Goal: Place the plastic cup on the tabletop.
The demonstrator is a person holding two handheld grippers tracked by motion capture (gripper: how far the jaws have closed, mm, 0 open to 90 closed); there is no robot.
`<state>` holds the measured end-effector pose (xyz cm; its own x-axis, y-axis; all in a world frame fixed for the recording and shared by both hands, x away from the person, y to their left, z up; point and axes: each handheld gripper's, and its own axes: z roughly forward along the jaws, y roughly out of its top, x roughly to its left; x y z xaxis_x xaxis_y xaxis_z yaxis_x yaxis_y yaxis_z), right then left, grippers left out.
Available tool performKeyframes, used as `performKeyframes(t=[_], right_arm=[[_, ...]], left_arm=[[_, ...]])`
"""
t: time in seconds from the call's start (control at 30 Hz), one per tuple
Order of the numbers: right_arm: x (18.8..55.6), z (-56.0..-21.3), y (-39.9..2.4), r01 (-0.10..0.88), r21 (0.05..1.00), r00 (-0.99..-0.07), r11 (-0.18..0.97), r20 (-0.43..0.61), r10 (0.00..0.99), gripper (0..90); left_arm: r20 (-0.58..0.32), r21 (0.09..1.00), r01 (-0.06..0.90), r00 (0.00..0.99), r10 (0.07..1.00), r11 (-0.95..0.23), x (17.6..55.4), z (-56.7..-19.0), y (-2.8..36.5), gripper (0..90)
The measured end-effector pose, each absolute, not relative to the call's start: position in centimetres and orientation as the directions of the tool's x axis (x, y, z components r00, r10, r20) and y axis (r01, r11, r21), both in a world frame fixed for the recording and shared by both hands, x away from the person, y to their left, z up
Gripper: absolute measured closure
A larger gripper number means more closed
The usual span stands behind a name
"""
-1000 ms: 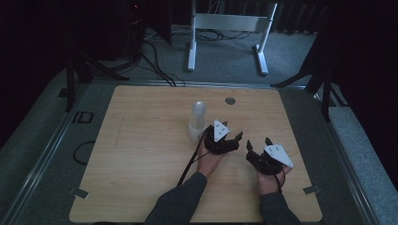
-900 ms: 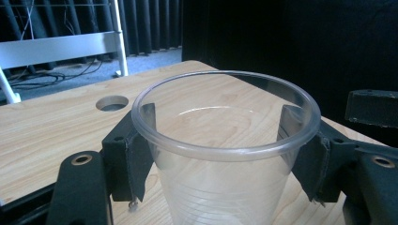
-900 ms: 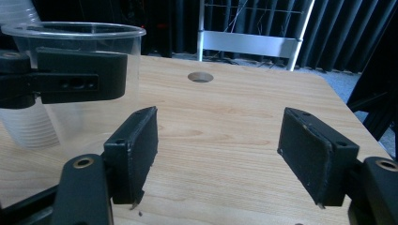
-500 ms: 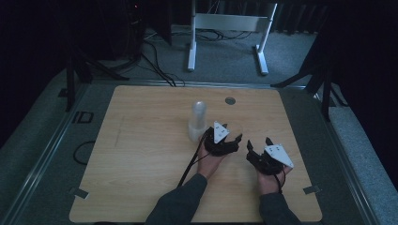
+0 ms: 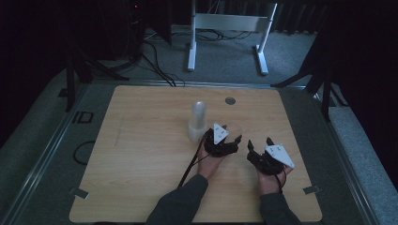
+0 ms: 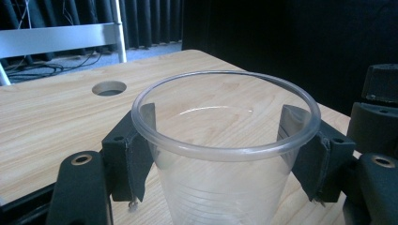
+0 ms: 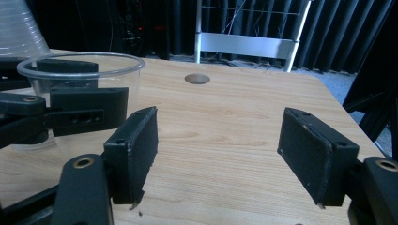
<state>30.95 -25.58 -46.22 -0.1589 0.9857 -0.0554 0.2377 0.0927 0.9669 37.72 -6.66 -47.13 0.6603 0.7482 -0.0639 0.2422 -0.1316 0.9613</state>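
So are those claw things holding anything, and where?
The left gripper clamps a clear plastic cup by its sides, just under the rim. The right gripper holds nothing.

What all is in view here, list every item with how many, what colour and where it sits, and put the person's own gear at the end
clear plastic cup: one, transparent, upright between the left gripper's jaws, right of the stack
stack of plastic cups: one, translucent white, mouth down near the table's middle
table: one, light wood, with a round hole near the far edge
metal frame: one, white-grey, on the floor beyond the table
cables: several, black, on the floor at the far left
left gripper: one, black, shut on the clear plastic cup
right gripper: one, black, jaws apart with nothing between, over bare wood
forearms: two, dark sleeves, at the near edge
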Motion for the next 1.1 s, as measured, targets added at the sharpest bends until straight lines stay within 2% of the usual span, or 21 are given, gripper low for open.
performKeyframes(t=[1.1], right_arm=[[30.8, -46.2, -25.9, 0.236, 0.968, -0.147, 0.083, -0.049, 0.988, 28.6]], left_arm=[[-0.061, 0.952, 0.263, 0.663, 0.746, -0.156, 37.8, -48.9, -7.0, 28.8]])
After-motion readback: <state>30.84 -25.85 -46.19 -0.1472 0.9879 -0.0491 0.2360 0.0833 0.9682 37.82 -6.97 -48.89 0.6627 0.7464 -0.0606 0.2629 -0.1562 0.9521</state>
